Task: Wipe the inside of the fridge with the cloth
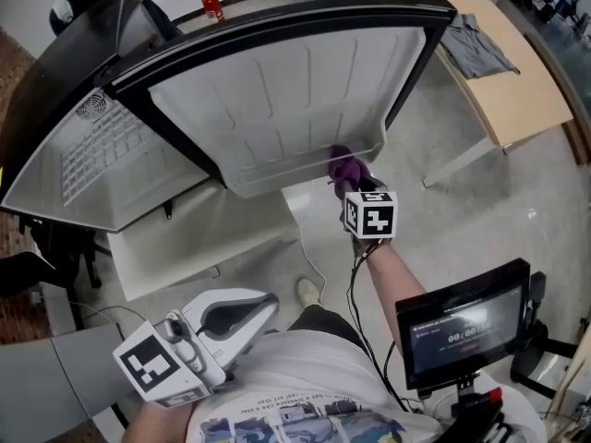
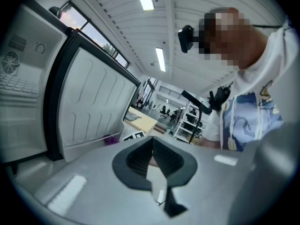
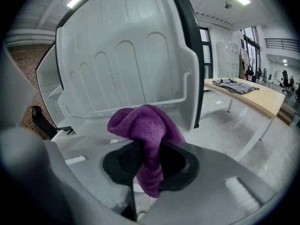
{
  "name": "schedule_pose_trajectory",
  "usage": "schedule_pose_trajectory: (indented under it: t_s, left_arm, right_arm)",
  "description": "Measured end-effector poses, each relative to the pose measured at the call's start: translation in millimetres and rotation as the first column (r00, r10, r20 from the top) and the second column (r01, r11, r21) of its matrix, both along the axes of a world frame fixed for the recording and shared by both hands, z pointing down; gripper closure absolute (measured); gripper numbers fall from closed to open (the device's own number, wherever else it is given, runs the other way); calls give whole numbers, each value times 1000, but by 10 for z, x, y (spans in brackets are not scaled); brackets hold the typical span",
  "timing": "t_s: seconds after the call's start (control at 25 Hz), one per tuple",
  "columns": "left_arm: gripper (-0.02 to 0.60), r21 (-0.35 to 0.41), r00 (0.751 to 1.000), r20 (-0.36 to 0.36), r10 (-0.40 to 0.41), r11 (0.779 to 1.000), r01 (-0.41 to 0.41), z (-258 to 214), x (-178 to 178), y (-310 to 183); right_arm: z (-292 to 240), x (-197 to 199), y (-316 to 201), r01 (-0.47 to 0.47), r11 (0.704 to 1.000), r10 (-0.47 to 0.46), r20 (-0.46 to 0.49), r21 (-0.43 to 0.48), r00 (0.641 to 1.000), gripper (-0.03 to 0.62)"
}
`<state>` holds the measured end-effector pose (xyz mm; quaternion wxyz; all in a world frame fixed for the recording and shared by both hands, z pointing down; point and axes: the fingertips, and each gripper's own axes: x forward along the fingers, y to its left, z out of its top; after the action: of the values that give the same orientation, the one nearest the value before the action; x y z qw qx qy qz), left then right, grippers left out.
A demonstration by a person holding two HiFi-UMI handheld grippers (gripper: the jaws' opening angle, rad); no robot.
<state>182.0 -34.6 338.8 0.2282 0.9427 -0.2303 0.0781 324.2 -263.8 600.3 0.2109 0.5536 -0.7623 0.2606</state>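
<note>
The fridge stands open, its white inside (image 1: 102,155) with a vent and wire shelf at the left. Its door (image 1: 277,90) swings toward me, the ribbed white liner (image 3: 122,64) and a rail shelf facing me. My right gripper (image 1: 355,185) is shut on a bunched purple cloth (image 1: 347,167), held just before the door's lower rail. In the right gripper view the cloth (image 3: 145,130) bulges over the jaws (image 3: 147,161) and hangs between them. My left gripper (image 1: 263,305) is shut on nothing, low by my body and apart from the fridge; its pads (image 2: 152,161) meet.
A wooden table (image 1: 526,100) with a grey garment (image 1: 476,49) stands at the right. A screen on a stand (image 1: 462,326) sits at the lower right. A white panel (image 1: 203,238) lies under the door, and a black chair (image 1: 37,257) is at the left.
</note>
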Motion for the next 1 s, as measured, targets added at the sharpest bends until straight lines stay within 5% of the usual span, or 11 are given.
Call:
schedule_pose_trajectory:
  t_s: [0.72, 1.0]
  left_arm:
    - [574, -23, 999, 11, 40, 999, -40, 48, 363, -152]
    - [574, -34, 1000, 8, 2, 999, -2, 125, 279, -127]
  right_arm:
    - [-32, 720, -16, -65, 998, 65, -6, 13, 998, 516]
    - [-207, 672, 201, -22, 998, 22, 11, 58, 1000, 516]
